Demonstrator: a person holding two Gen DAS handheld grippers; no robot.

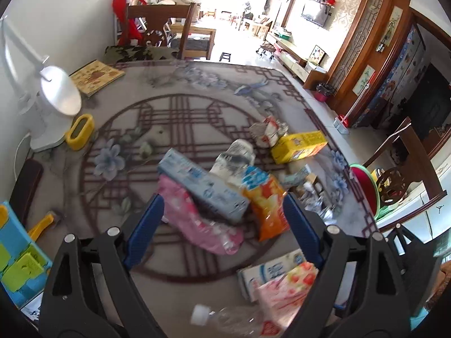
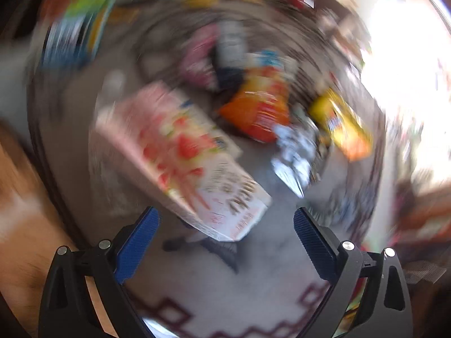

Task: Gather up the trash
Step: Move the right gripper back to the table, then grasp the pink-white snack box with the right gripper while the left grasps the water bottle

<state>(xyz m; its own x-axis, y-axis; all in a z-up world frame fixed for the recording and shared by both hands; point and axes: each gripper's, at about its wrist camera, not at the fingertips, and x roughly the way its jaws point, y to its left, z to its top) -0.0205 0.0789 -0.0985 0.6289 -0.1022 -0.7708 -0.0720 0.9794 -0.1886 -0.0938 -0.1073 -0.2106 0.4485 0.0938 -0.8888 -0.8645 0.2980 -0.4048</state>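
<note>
Trash lies heaped on a patterned table (image 1: 174, 118). In the left wrist view my left gripper (image 1: 224, 200) hangs open above a pink wrapper (image 1: 197, 222), a light-blue box (image 1: 203, 186) and an orange snack bag (image 1: 267, 208), touching none. Beyond are a crushed bottle (image 1: 234, 160), a yellow box (image 1: 298, 146) and a crumpled carton (image 1: 267, 132). A strawberry-print box (image 1: 284, 287) and a clear bottle (image 1: 225, 321) lie nearest. The right wrist view is badly blurred. My right gripper (image 2: 227, 214) is open, with the strawberry-print box (image 2: 183, 152) just ahead and its near corner between the fingers, unpressed.
A white fan (image 1: 56, 93), a yellow holder (image 1: 80, 131) and a book (image 1: 95, 76) stand at the table's left. A blue-green organiser (image 1: 17, 253) sits at the near left. Wooden chairs (image 1: 160, 25) stand behind and to the right. The table's right edge drops to the floor.
</note>
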